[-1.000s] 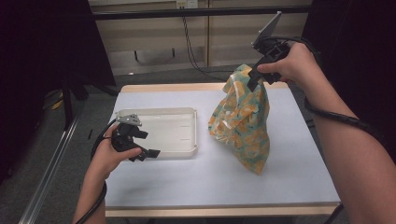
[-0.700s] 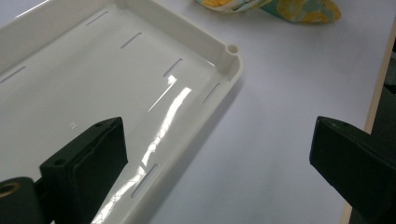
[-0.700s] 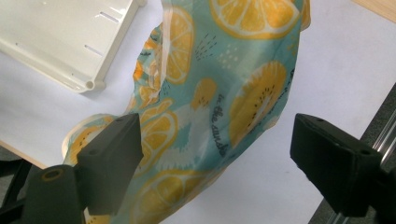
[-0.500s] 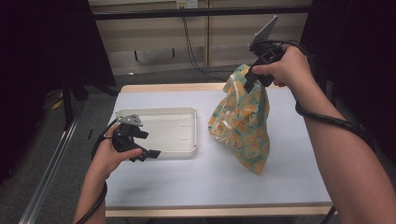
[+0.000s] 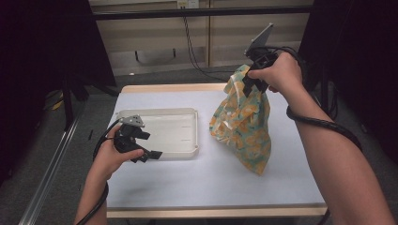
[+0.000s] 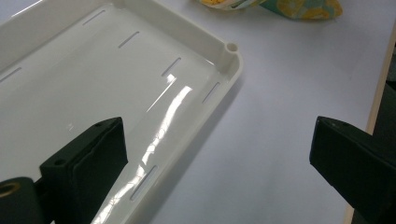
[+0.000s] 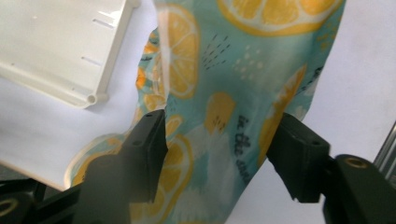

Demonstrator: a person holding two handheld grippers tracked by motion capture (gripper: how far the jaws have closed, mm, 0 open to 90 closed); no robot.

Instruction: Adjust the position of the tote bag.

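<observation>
High view: right gripper (image 5: pixel 248 83) at upper right of frame, over the top edge of a lemon-print bag (image 5: pixel 244 124). Bag upright, top at upper centre-right, lower end resting on the white table (image 5: pixel 187 183) toward lower right of centre. Teal ground, orange-yellow citrus slices, some printed script.

Right gripper view: jaws about half apart, just been closing. Bag material between them, filling centre and top of frame. Left jaw seemingly at the fabric, right jaw near the bag's edge; firm pinch not confirmed, so counted as not yet clamped.

Left gripper (image 5: pixel 141 149) at lower left of the high view, in the left hand (image 5: pixel 112 157), at the near edge of a white plastic tray (image 5: pixel 190 129). Left gripper view: jaws wide apart, nothing between them. One jaw at lower left of frame over the tray's near rim, the other at lower right over bare table. Tray (image 6: pixel 224 60) glossy, slotted along the floor edges, small round hole at its corner. Tip of the bag (image 6: pixel 299 7) at the top edge of that frame, well apart from the tray corner.

Tray left of centre in high view, bag right of centre, strip of bare table between.
</observation>
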